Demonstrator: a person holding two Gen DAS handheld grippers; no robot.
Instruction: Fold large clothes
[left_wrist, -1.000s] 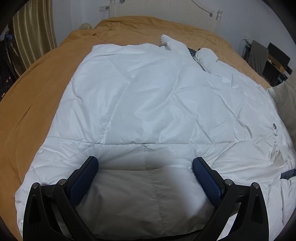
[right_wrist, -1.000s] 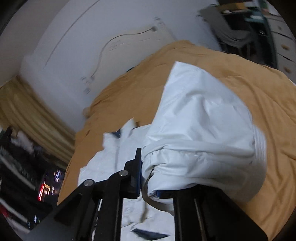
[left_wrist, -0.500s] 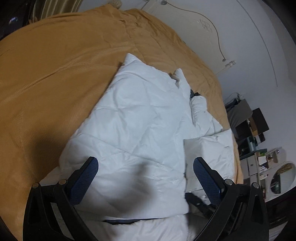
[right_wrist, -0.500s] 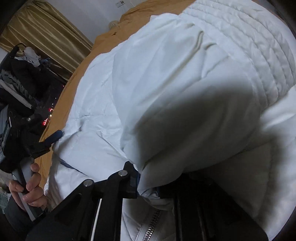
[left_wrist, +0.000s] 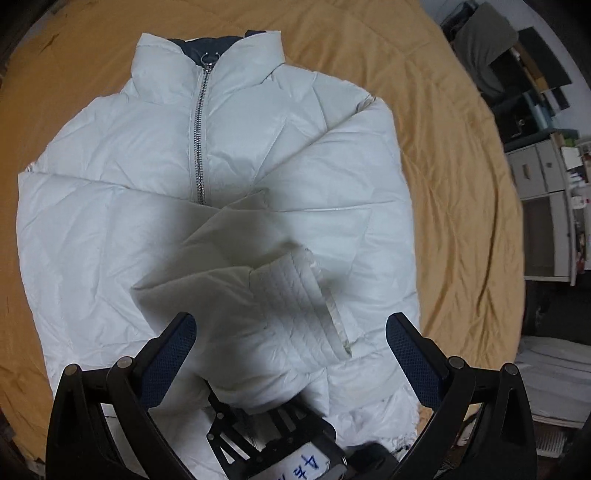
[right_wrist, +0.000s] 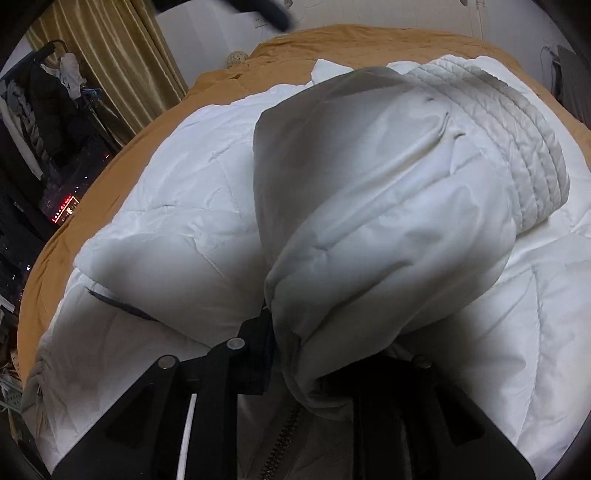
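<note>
My left hand-held gripper (left_wrist: 290, 341) gapes empty above the zipped white puffer jacket (left_wrist: 110, 206); only the right view shows my right hand-held gripper (right_wrist: 306, 365) pinching its sleeve (right_wrist: 388, 206).

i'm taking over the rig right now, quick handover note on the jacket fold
Left gripper: open, empty, above the jacket's hem end.
Right gripper: shut on the sleeve, holding it over the jacket front; not let go yet.
Jacket: white puffer, front up, zipped, collar at the far end, flat on the orange bedspread.
Done: the other sleeve seems to be folded across the chest already; this one is brought in over it.
Left: lay down and release the sleeve, then fold the body, probably hem toward collar.
</note>
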